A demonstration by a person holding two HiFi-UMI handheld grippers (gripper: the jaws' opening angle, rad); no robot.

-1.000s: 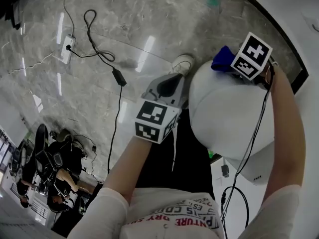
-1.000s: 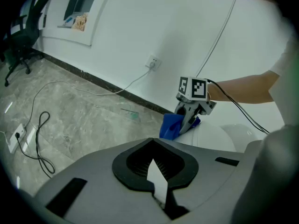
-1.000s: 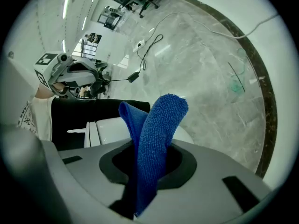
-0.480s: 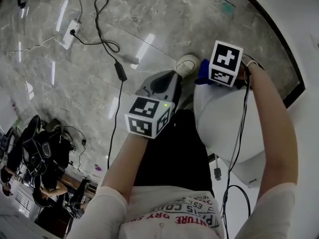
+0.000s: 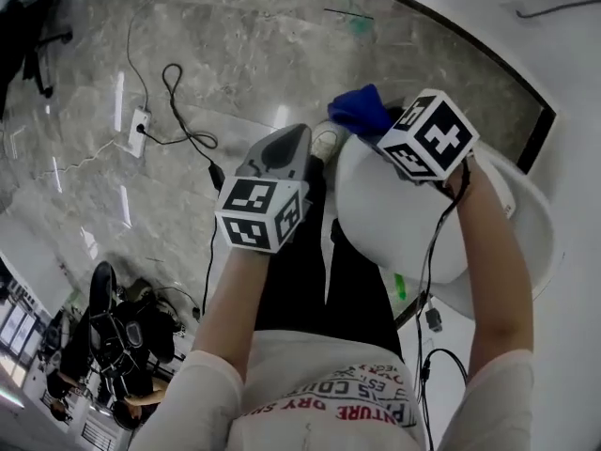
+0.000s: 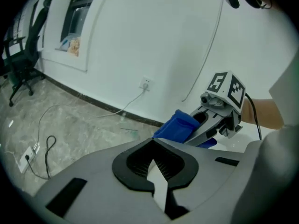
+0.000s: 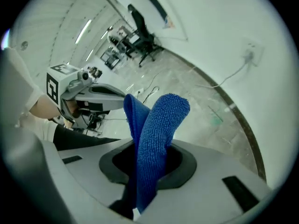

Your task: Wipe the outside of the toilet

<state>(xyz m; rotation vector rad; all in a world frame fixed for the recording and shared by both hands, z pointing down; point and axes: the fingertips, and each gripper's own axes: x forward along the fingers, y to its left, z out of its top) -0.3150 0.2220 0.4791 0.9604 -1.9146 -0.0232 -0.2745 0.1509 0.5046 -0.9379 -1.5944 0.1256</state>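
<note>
The right gripper (image 7: 148, 174) is clamped on a folded blue terry cloth (image 7: 159, 125), which stands up out of its jaws. It holds the cloth at the far left edge of the rounded white ceramic toilet (image 5: 413, 224) on the right; whether cloth and toilet touch cannot be told. The left gripper (image 6: 156, 167) has its jaws closed together on nothing, held just left of the toilet above the grey marble floor (image 5: 235, 45), where a white power strip (image 5: 138, 120) lies far left.
</note>
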